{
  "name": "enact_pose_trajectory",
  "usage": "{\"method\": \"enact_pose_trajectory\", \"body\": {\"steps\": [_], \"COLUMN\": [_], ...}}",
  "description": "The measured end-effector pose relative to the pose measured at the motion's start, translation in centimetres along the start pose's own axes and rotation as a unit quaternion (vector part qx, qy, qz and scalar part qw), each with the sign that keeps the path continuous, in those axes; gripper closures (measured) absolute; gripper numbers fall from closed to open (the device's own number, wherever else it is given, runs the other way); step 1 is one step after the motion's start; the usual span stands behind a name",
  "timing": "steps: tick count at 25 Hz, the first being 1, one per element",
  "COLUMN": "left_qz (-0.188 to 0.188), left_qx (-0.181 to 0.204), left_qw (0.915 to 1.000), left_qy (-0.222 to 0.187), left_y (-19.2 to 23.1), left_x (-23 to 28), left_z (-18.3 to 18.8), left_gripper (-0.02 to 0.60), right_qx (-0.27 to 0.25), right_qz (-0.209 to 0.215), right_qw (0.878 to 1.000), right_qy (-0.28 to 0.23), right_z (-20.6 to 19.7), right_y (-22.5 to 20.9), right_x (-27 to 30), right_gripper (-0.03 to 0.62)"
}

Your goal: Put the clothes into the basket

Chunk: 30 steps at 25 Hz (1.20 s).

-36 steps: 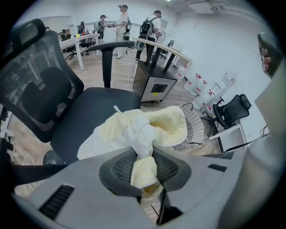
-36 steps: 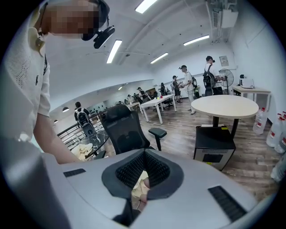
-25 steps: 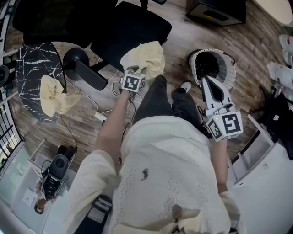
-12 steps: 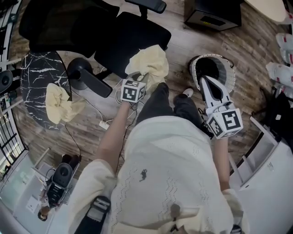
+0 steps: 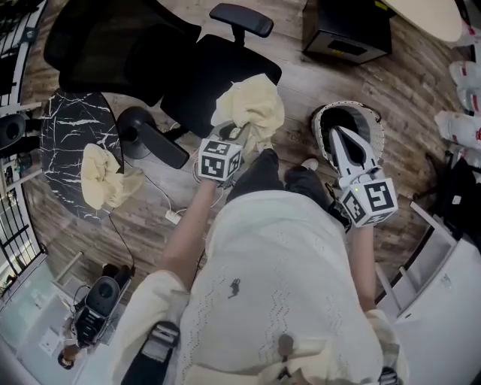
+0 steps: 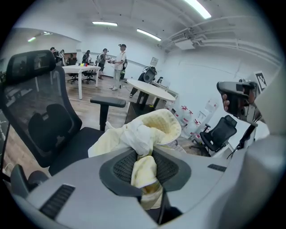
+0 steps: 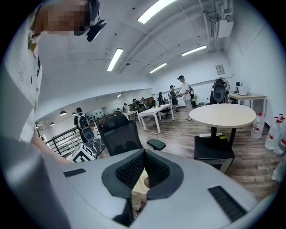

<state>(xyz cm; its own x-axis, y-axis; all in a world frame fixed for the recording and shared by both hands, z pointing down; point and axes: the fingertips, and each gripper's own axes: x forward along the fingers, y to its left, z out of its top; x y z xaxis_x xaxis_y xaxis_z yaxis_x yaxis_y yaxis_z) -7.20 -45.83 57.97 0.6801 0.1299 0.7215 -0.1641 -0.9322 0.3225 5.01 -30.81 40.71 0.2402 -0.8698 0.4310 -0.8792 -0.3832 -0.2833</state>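
1. The left gripper point(image 5: 237, 135) has its fingers clamped on a bunched pale-yellow garment point(image 5: 252, 105), held up over the seat of the black office chair point(image 5: 203, 68).
2. The right gripper point(image 5: 338, 137) hovers above the basket point(image 5: 322, 119) on the floor, its fingers pressed together with no garment in them (a second yellow cloth point(image 5: 101, 177) lies on the dark marbled counter point(image 5: 68, 128)).
3. Only a narrow fold is pinched, so a quick swing could let it slip to the floor.
4. The loose part could snag the armrest point(image 5: 240, 19) or drape over the basket's rim.
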Motion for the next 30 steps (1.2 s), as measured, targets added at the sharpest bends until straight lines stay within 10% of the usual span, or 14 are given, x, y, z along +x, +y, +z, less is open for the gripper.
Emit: {"method": "enact_pose_trajectory", "body": {"steps": [30], "left_qz": [-0.034], "left_qx": [0.078], "left_qw": [0.9843], "left_qy": [-0.155], "left_y": [-11.1], "left_x": [-8.2], "left_z": [11.1], "left_gripper": [0.489], "right_qx": [0.024], "right_qz": [-0.064], "right_qw": [0.992], "right_qy": [-0.11], "right_z": [5.1], "right_y": [-3.7], "right_x": [-10.9], "right_gripper": [0.586]}}
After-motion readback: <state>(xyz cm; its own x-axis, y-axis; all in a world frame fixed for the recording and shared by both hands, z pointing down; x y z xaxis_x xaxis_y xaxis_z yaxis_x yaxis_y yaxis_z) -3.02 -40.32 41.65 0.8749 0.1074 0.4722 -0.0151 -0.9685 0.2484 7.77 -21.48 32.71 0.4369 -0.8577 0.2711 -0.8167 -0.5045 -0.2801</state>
